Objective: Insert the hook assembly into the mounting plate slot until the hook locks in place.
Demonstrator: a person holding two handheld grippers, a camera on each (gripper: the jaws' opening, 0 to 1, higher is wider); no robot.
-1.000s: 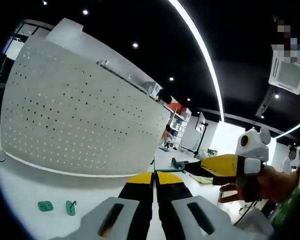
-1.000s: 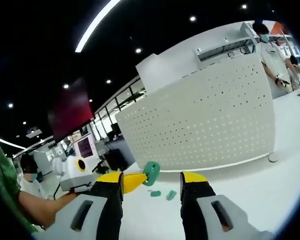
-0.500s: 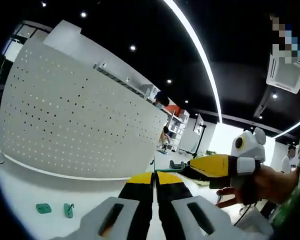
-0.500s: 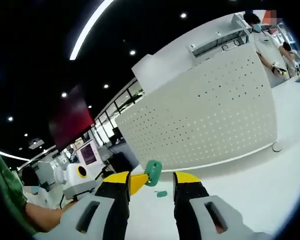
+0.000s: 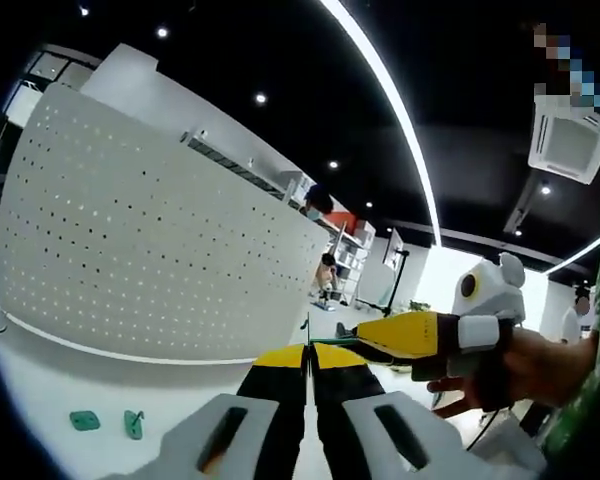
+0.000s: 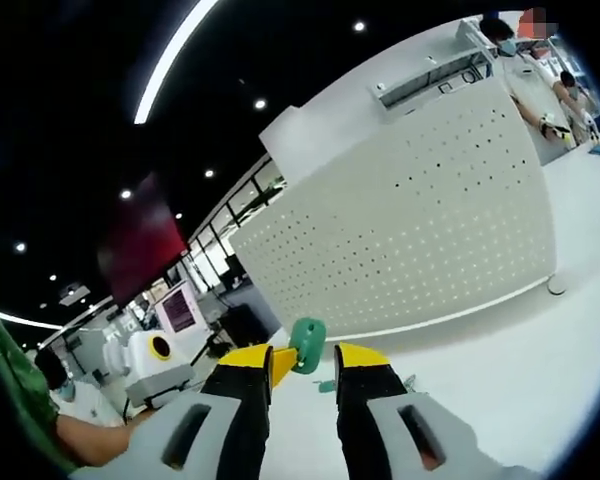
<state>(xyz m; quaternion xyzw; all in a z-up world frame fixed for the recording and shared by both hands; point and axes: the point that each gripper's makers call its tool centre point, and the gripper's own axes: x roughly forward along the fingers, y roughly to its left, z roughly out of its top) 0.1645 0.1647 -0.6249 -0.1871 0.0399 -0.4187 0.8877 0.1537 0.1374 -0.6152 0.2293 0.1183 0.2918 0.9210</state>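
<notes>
My left gripper (image 5: 308, 352) is shut on a green mounting plate (image 6: 307, 343), which shows in the left gripper view only as a thin green edge (image 5: 308, 328) above the jaws. In the right gripper view the left gripper's yellow tip (image 6: 283, 362) holds that plate up between the jaws of my right gripper (image 6: 302, 352). Those jaws stand a little apart, one on each side of the plate. From the right of the left gripper view the right gripper (image 5: 346, 332) reaches in close to the left jaws' tips. I cannot tell whether it carries a hook.
A white curved pegboard (image 5: 150, 260) (image 6: 410, 240) stands on the white table behind the grippers. Two small green pieces (image 5: 84, 421) (image 5: 133, 424) lie on the table at lower left. Another green piece (image 6: 327, 386) lies below the plate. A person's hand (image 5: 540, 365) holds the right gripper.
The right gripper's jaws have narrowed step by step around the green plate. In the left gripper view the right gripper has slid left, closer to the left jaws.
</notes>
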